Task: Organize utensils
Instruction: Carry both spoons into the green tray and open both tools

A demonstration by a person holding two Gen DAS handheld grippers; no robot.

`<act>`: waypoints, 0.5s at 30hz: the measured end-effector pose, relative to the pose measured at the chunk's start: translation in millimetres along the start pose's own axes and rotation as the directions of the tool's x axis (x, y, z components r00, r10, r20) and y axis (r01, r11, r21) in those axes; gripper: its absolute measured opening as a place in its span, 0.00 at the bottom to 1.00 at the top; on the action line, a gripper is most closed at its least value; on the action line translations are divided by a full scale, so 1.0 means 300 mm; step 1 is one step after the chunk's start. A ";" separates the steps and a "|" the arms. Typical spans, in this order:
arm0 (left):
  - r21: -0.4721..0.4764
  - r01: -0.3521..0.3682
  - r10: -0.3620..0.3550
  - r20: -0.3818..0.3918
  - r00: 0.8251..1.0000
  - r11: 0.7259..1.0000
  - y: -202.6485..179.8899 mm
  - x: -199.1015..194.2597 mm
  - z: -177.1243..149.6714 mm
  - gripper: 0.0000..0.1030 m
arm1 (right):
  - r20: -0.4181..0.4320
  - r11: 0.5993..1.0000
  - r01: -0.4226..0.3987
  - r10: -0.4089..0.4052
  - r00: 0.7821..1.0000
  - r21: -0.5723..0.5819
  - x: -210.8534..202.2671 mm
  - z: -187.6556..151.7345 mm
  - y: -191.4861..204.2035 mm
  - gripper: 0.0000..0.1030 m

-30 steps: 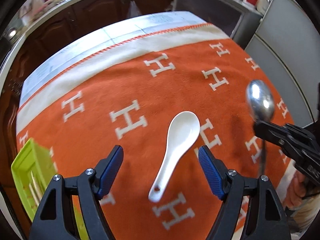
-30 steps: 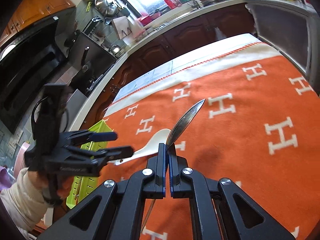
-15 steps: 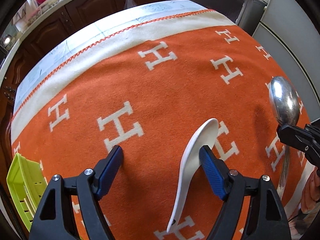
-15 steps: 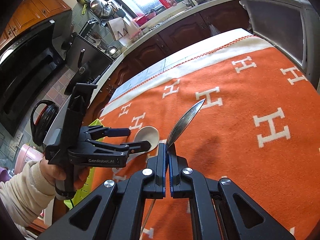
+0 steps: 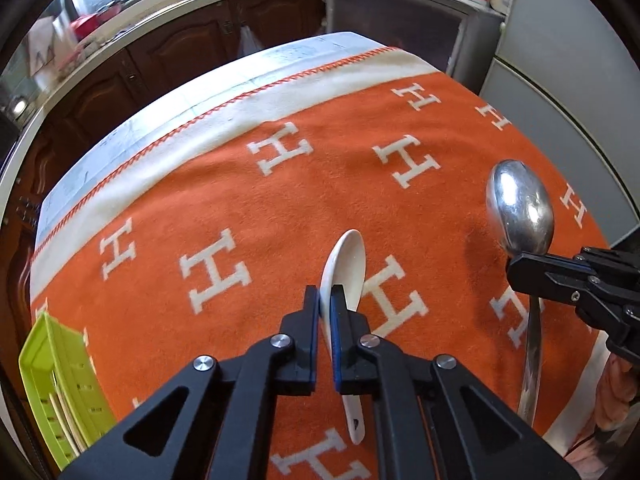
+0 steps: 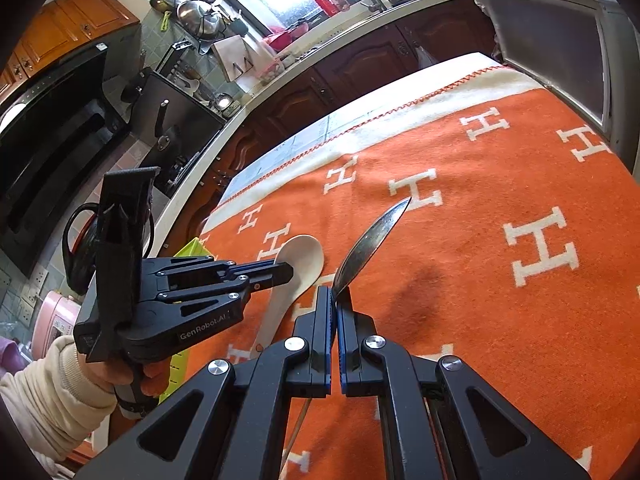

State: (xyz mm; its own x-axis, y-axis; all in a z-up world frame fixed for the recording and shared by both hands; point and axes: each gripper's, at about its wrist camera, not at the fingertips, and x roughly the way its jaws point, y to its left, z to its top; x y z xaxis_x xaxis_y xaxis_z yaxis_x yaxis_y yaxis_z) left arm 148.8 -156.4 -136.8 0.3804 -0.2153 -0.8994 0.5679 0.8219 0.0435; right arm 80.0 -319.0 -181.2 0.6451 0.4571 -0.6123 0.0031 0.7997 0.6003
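1. White ceramic fills the left claw [image 5: 326, 304]: its jaws have just been closing, and the pads now pinch the neck of the ceramic soup spoon [image 5: 345, 270], just below the bowl. The handle hangs out below the pads, and the bowl reaches forward over the cloth.
2. The right claw [image 6: 335, 304] is clamped tight on a metal spoon [image 6: 370, 242]. The bowl rises up and forward from the pads, and the handle hangs down behind them.
3. Both spoons appear gripped, one per claw. Whether the ceramic spoon is clear of the cloth or resting on it I cannot tell; the metal one looks held in the air, judging by the shadow under it.
4. Beneath them lies the orange blanket [image 5: 280, 208] with white H marks, spread over the bench. No other loose utensil shows on it.
5. At the left edge of the bench stands the green utensil tray [image 5: 56, 388], well apart from both claws. It appears to hold some pale sticks, perhaps chopsticks, though they are too small to be sure.
6. My reading: picking up is about done, and placing is not yet done. Both spoons have still to go into the tray.
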 end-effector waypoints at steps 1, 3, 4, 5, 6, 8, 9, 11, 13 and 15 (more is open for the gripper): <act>-0.016 0.004 -0.004 0.004 1.000 1.000 0.000 -0.004 -0.004 0.03 | 0.001 1.000 -0.005 0.005 1.000 -0.006 -0.003 0.000 0.007 0.02; -0.042 0.013 -0.013 0.007 1.000 0.999 0.015 -0.026 -0.024 0.03 | 0.004 1.000 -0.013 0.013 1.000 -0.016 -0.016 0.002 0.020 0.02; -0.057 0.014 -0.013 0.011 1.000 0.998 0.030 -0.046 -0.041 0.03 | 0.004 1.000 -0.019 0.019 1.000 -0.021 -0.018 0.002 0.030 0.02; -0.076 0.019 -0.018 0.015 1.000 0.997 0.039 -0.072 -0.054 0.03 | 0.004 0.999 -0.024 0.025 1.000 -0.027 -0.026 0.002 0.040 0.02; -0.093 0.026 -0.024 0.021 0.999 0.995 0.043 -0.093 -0.063 0.03 | 0.004 0.999 -0.029 0.029 1.000 -0.033 -0.031 0.001 0.051 0.02; -0.125 0.034 -0.029 0.045 0.999 0.992 0.050 -0.141 -0.085 0.03 | 0.001 0.998 -0.040 0.040 0.999 -0.055 -0.044 0.000 0.087 0.02; -0.157 0.035 -0.025 0.067 0.997 0.987 0.064 -0.199 -0.108 0.03 | -0.001 0.997 -0.045 0.045 0.999 -0.068 -0.048 -0.002 0.106 0.02; -0.199 0.039 -0.020 0.096 0.995 0.979 0.087 -0.277 -0.142 0.03 | -0.007 0.994 -0.065 0.064 0.998 -0.089 -0.060 -0.007 0.147 0.02; -0.257 0.027 0.009 0.137 0.991 0.966 0.130 -0.391 -0.202 0.03 | -0.024 0.990 -0.096 0.094 0.995 -0.105 -0.061 -0.008 0.200 0.02; -0.304 0.004 0.047 0.160 0.986 0.953 0.181 -0.476 -0.256 0.03 | -0.040 0.985 -0.128 0.125 0.991 -0.118 -0.060 -0.007 0.251 0.02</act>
State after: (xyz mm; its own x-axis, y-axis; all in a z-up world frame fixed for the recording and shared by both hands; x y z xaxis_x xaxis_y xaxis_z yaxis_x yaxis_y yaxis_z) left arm 69.3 -40.3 -39.3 0.5183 -0.2579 -0.8154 0.3209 0.9424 -0.0941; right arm 66.9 -266.2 -126.3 0.6095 0.5683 -0.5527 -0.1696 0.7746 0.6093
